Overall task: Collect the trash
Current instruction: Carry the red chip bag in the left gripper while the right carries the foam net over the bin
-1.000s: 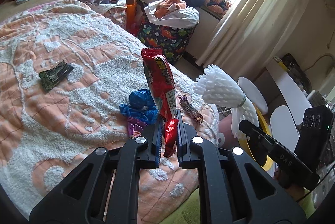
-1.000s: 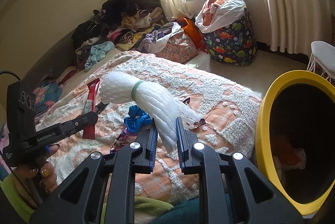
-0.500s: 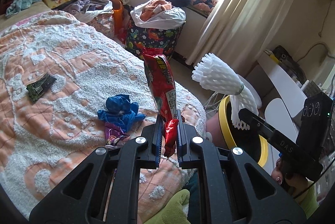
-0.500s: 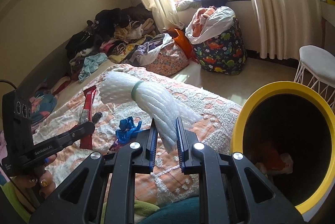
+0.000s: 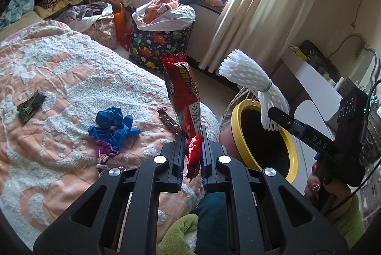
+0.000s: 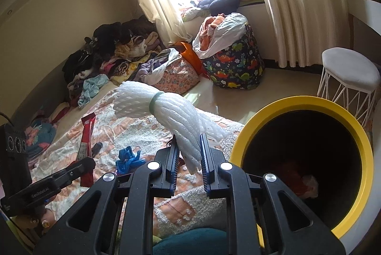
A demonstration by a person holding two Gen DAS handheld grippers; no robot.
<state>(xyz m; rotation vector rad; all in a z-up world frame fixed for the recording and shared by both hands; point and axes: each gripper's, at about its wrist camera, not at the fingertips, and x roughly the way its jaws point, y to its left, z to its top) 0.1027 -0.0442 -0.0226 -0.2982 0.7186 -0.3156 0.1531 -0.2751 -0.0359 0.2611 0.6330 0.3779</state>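
My left gripper (image 5: 192, 139) is shut on a long red snack wrapper (image 5: 182, 93), held upright above the bed's edge. My right gripper (image 6: 188, 147) is shut on a white foam net bundle (image 6: 171, 109) and holds it just left of the yellow-rimmed bin (image 6: 309, 105). In the left wrist view the foam bundle (image 5: 252, 83) hangs over the bin's rim (image 5: 235, 126). On the bedspread (image 5: 59, 78) lie a blue crumpled bag (image 5: 112, 122), a purple wrapper (image 5: 104, 152), a small dark candy wrapper (image 5: 169, 120) and a green wrapper (image 5: 31, 106).
A dinosaur-print laundry bag (image 6: 234, 64) full of clothes stands by the curtains. Clothes are piled along the wall (image 6: 114, 50). A white wire stool (image 6: 350, 78) stands behind the bin. The bin holds some red and white trash (image 6: 297, 181).
Both grippers have moved away from the bed toward the bin with their loads. The bin's opening has grown larger in the right wrist view. The litter on the bed has not moved.
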